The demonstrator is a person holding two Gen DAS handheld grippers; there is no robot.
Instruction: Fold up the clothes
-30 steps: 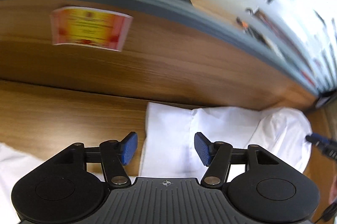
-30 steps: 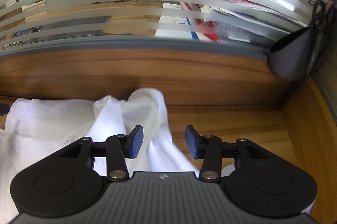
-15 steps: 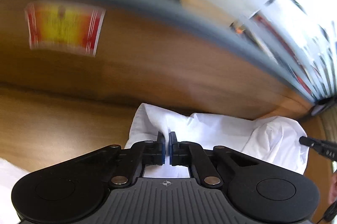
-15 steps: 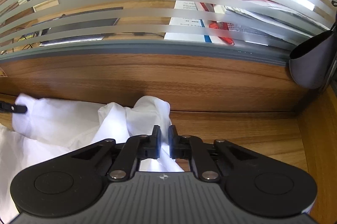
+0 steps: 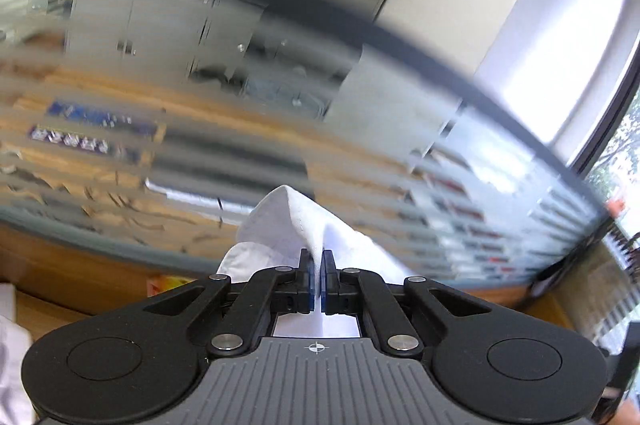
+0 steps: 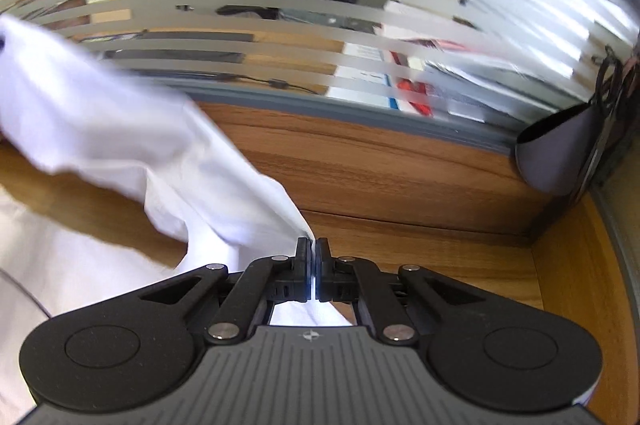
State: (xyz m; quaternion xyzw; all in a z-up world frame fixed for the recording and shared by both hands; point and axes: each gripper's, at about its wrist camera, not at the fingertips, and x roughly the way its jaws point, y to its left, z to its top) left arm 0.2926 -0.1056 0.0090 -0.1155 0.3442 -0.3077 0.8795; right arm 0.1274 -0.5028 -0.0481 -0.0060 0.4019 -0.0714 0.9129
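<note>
A white shirt (image 6: pixel 120 145) is lifted off the wooden desk (image 6: pixel 420 265) by both grippers. In the left wrist view my left gripper (image 5: pixel 318 265) is shut on a peaked corner of the white shirt (image 5: pixel 288 221), raised in front of the striped glass partition. In the right wrist view my right gripper (image 6: pixel 312 249) is shut on another edge of the shirt. From there the cloth stretches up and away to the left, taut. More white fabric (image 6: pixel 60 265) lies below on the desk at the lower left.
A wooden back panel (image 6: pixel 380 161) with a grey rail and a striped glass partition (image 6: pixel 320 5) runs behind the desk. A dark pouch (image 6: pixel 560 153) hangs at the right corner. Another white cloth (image 5: pixel 12 357) shows at the left edge of the left wrist view.
Both grippers went from open to shut on the shirt. The left gripper then rose steeply with its corner, tilting up toward the partition. The right gripper lifted slightly and the cloth pulled taut.
</note>
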